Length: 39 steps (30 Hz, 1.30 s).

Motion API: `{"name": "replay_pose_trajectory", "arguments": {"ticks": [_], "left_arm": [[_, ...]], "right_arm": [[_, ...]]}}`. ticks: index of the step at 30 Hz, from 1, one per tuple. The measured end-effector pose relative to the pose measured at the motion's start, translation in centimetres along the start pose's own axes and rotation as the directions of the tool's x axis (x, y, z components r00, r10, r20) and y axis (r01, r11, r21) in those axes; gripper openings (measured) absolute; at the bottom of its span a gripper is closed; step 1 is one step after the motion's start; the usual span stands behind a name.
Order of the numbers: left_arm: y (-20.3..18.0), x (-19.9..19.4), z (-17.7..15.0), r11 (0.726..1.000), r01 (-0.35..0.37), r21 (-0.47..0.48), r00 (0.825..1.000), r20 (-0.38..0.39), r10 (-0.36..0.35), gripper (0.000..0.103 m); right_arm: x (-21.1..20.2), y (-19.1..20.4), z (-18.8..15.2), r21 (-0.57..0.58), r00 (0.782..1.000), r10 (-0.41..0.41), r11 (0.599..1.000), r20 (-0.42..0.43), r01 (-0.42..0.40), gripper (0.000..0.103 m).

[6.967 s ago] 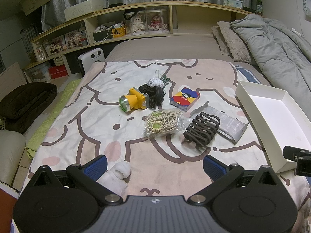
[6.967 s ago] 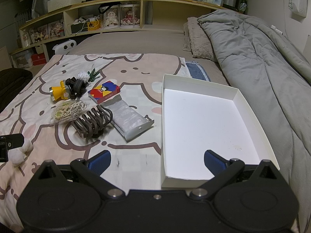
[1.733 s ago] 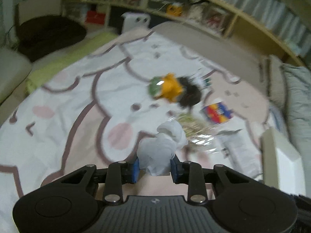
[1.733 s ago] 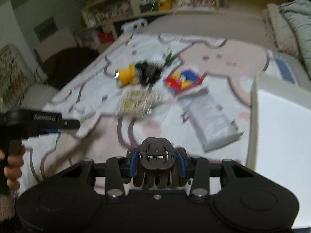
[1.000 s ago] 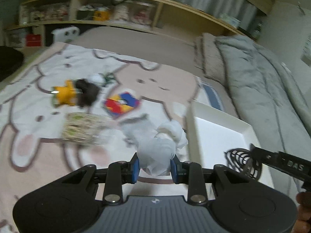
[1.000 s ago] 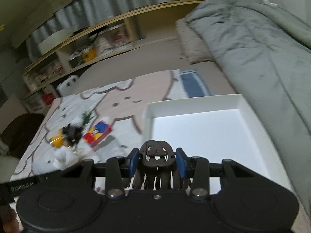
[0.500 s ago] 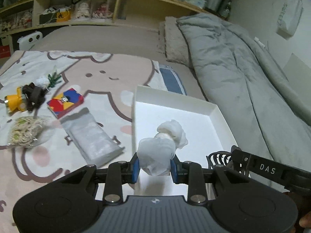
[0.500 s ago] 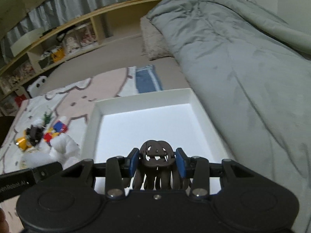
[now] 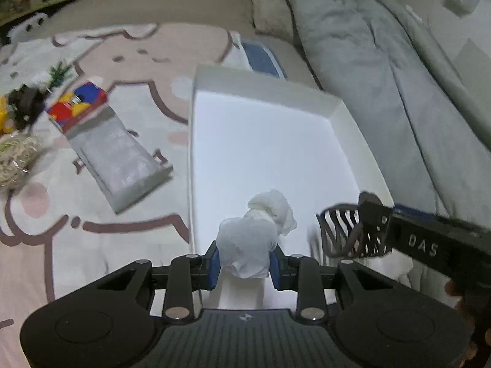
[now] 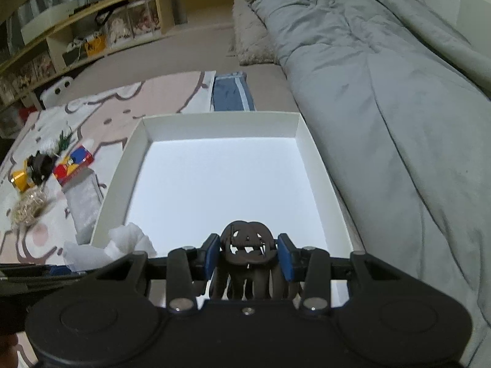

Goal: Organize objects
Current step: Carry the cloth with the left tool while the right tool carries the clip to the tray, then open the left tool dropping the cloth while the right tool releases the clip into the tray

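Note:
My left gripper (image 9: pixel 245 260) is shut on a crumpled white tissue wad (image 9: pixel 251 239) and holds it over the near end of the white box (image 9: pixel 196 159). My right gripper (image 10: pixel 248 259) is shut on a dark brown claw hair clip (image 10: pixel 247 240) over the near end of the same box (image 10: pixel 129 181). The clip also shows in the left wrist view (image 9: pixel 346 230), just right of the tissue. The tissue shows in the right wrist view (image 10: pixel 110 248), at the box's near left corner. The box floor is bare.
On the cartoon-print sheet left of the box lie a grey packet (image 9: pixel 122 165), a colourful card box (image 9: pixel 76 105), a bag of beads (image 9: pixel 15 159) and a yellow headlamp (image 10: pixel 27 173). A grey duvet (image 10: pixel 383 92) lies right of the box. Shelves (image 10: pixel 92 36) stand behind.
Both grippers have moved lower and closer over the near end of the white box, each still holding its object. The view has tilted down towards the box.

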State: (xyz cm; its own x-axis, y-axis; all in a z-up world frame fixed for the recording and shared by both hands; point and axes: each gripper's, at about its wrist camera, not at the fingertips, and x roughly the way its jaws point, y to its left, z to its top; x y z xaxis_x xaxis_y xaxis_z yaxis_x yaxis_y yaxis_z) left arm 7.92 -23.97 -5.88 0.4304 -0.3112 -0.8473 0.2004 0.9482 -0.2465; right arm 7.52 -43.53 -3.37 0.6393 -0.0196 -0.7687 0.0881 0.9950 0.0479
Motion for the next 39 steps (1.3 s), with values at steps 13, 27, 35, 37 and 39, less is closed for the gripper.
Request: {"name": "replay_pose_trajectory", "arguments": {"ticks": [13, 27, 35, 37, 39], "left_arm": [[0.3, -0.9, 0.0, 0.999, 0.033, 0.043, 0.999, -0.022, -0.032, 0.056], [0.2, -3.1, 0.2, 0.997, 0.026, 0.066, 1.0, 0.006, -0.026, 0.057], [1.3, -4.1, -0.2, 0.998, -0.008, 0.066, 1.0, 0.002, 0.008, 0.081], [1.6, -4.4, -0.3, 0.998, -0.015, 0.057, 1.0, 0.0, 0.015, 0.089], [2.0, -4.7, -0.3, 0.998, -0.011, 0.056, 1.0, -0.002, 0.011, 0.09]], "right_arm": [[0.1, -0.1, 0.0, 0.017, 0.999, -0.035, 0.999, -0.023, 0.035, 0.063], [-0.8, -0.1, 0.1, 0.043, 0.999, -0.037, 0.998, -0.004, 0.037, 0.077], [-2.2, -0.3, -0.2, 0.082, 0.999, -0.033, 0.996, -0.006, 0.034, 0.095], [-2.5, 0.0, -0.3, 0.076, 0.999, -0.033, 0.997, 0.0, 0.033, 0.098], [-2.9, 0.3, -0.4, 0.072, 0.999, -0.033, 0.997, 0.0, 0.032, 0.1]]}}
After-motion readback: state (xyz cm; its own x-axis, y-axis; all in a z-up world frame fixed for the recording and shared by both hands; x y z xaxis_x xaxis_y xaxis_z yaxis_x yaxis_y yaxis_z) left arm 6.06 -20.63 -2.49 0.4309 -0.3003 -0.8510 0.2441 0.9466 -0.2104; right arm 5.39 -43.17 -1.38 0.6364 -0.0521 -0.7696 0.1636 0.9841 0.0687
